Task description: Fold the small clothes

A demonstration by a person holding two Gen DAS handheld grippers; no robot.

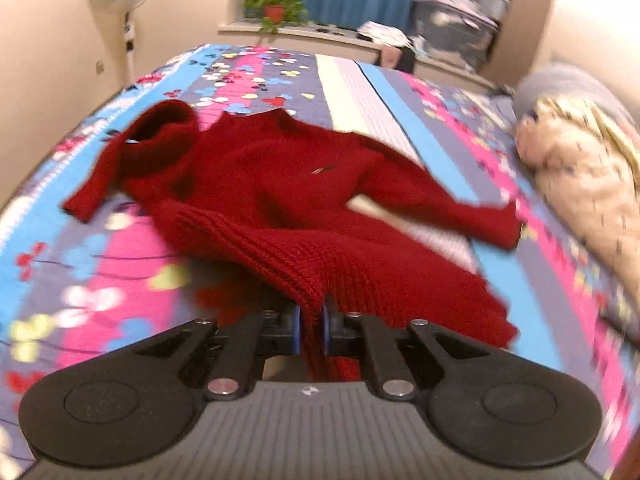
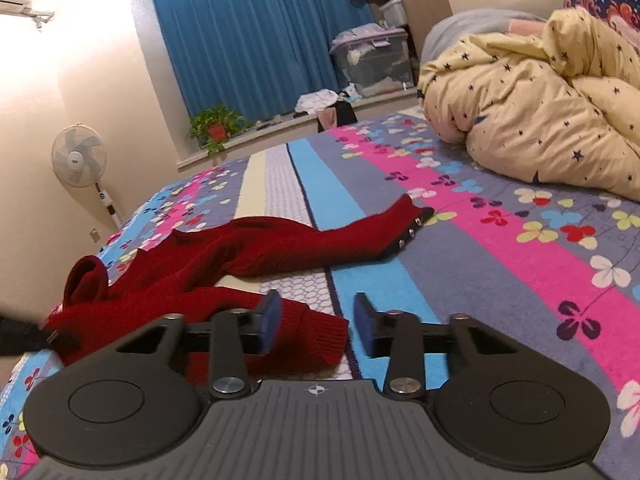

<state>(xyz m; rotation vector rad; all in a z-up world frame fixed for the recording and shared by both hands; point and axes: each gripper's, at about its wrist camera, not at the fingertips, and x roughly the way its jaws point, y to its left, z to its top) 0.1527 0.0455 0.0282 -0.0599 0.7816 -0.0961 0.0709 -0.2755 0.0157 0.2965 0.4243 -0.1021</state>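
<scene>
A small dark red knitted sweater (image 1: 272, 184) lies spread on the flowered bedspread (image 1: 120, 264), its turtleneck collar at the far left and one sleeve reaching right. My left gripper (image 1: 311, 322) is shut on the sweater's ribbed hem and lifts that edge off the bed. In the right wrist view the sweater (image 2: 224, 260) lies to the left, with a sleeve cuff (image 2: 400, 224) stretched out to the right. My right gripper (image 2: 316, 320) is open and empty, low over the bed, with the hem corner (image 2: 316, 332) between its pads.
A bunched yellow star-print duvet (image 2: 532, 100) lies on the bed's right side. A standing fan (image 2: 80, 160) is by the left wall. A potted plant (image 2: 216, 128) and a storage box (image 2: 372, 60) sit on the window ledge beyond the bed.
</scene>
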